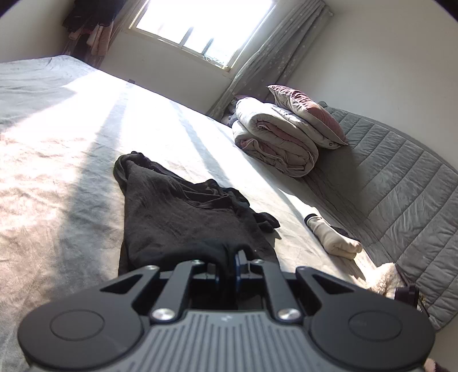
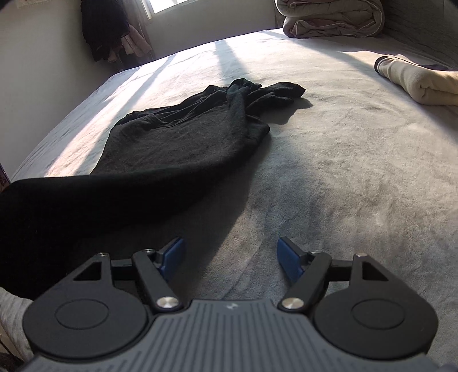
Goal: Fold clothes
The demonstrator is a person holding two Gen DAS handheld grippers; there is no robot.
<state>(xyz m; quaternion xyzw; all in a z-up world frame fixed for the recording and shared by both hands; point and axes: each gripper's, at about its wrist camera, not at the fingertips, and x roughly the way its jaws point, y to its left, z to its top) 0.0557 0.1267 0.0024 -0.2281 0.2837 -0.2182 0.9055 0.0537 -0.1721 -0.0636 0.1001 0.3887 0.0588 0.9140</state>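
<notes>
A black garment [image 1: 177, 217] lies stretched out on the grey bed sheet [image 1: 71, 171], bunched at its far end. My left gripper [image 1: 229, 257] is shut on the near edge of this garment, the cloth pinched between the blue pads. In the right wrist view the same black garment [image 2: 171, 143] runs from the middle of the bed to the lower left, where its near part is lifted. My right gripper [image 2: 230, 251] is open just above the bare sheet [image 2: 343, 171], to the right of the garment, with nothing between its fingers.
A rolled cream garment [image 1: 335, 237] [image 2: 415, 83] lies near the quilted grey cover [image 1: 400, 186]. A folded duvet [image 1: 274, 137] with a pillow [image 1: 309, 114] sits at the head of the bed. Clothes [image 2: 108, 31] hang by the window [image 1: 200, 25].
</notes>
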